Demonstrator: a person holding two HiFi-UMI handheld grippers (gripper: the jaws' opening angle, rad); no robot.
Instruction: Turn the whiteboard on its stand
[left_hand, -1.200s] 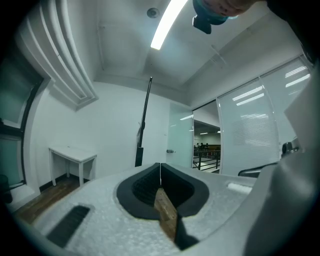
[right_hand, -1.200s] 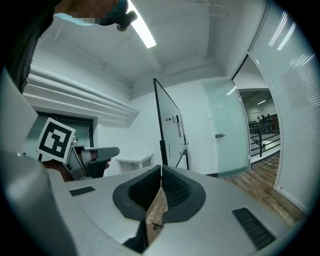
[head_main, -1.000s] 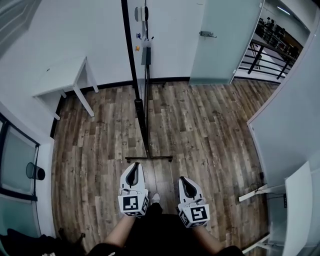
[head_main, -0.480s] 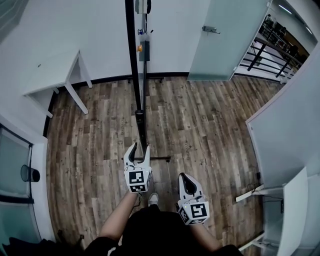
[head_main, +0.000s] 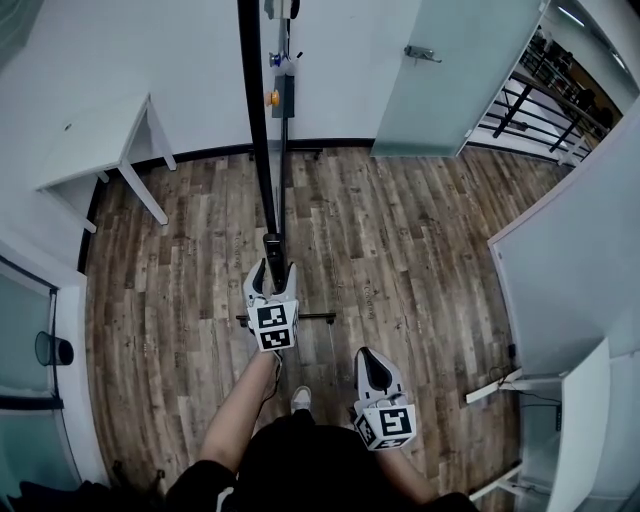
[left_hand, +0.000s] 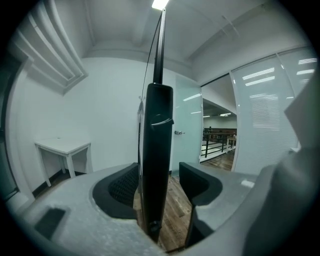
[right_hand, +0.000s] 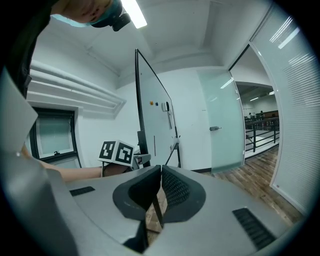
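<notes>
The whiteboard shows edge-on in the head view as a tall black frame over the wooden floor, and its stand's foot bar lies below it. My left gripper reaches forward at the near edge of the frame, and its jaws are opening. In the left gripper view the black frame edge stands upright between the pads, with a gap on its right side. My right gripper hangs back near the person's body, shut and holding nothing. The right gripper view shows the board's white face.
A white table stands against the wall at the left. A frosted glass door is at the back right, with a black railing beyond it. A white panel stands close on the right.
My left gripper has moved forward from beside the body to the whiteboard's near edge, and its jaws have gone from shut to wide apart around the frame. The right gripper has stayed put.
</notes>
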